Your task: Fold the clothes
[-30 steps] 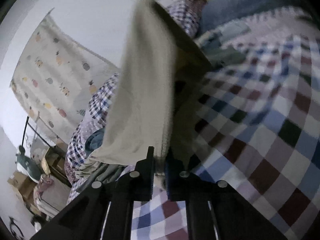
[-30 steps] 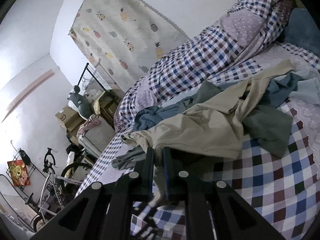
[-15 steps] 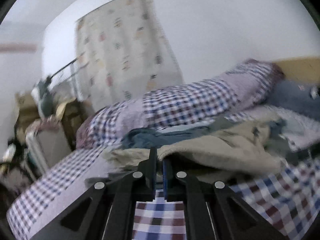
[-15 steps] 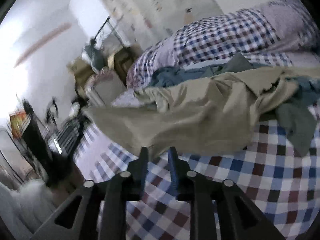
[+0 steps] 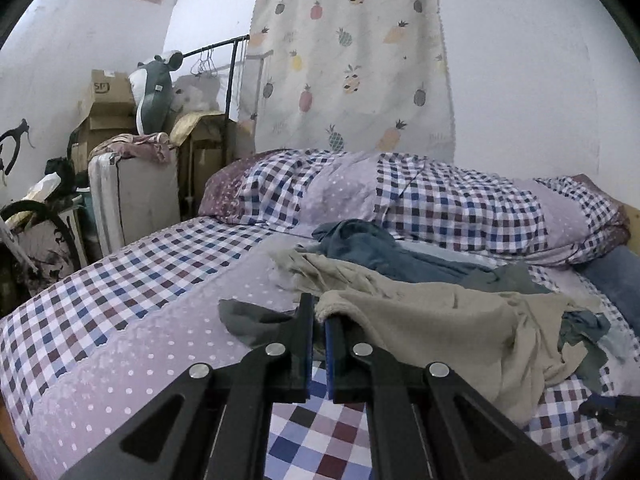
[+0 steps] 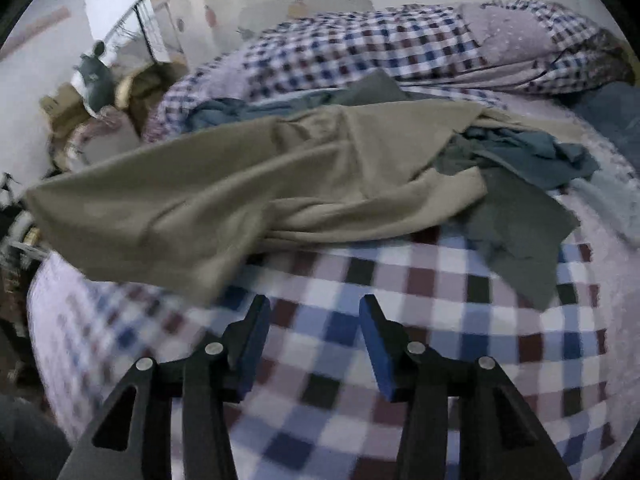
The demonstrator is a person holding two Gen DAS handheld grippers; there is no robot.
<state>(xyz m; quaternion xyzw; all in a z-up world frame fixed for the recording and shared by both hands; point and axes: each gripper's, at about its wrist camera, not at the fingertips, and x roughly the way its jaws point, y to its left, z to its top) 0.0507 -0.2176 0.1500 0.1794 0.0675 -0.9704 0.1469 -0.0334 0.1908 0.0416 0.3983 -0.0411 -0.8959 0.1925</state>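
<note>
So: left gripper [image 5: 319, 312] w/ jaws nearly together, a corner of the beige shirt [image 5: 452, 316] pinched at the tips; rest of the shirt trails off to the right across the bed [image 5: 120, 292] and drapes over the clothes pile. Right gripper [image 6: 314, 312] has jaws spread wide, nothing between them, hovering over the checked sheet just short of the shirt [image 6: 248, 184], whose near edge hangs a bit left of & beyond the fingertips, apart from them. Blue garment [image 5: 368, 246] lies behind the shirt near the rolled duvet [image 5: 440, 204]; grey garment [image 6: 516, 232] sticks out from under the shirt on the right, another grey piece [image 5: 248, 316] just left of the left gripper's tips. Hard to read: right wrist view is motion-blurred, esp. sheet & left side; can't tell how much cloth sits inside the left jaws, since the fingers hide the pinch. Shirt's far end is buried in the pile. Dark object at lower right edge of left view is cut off, unclear. Pineapple curtain [image 5: 352, 52] on wall behind.
</note>
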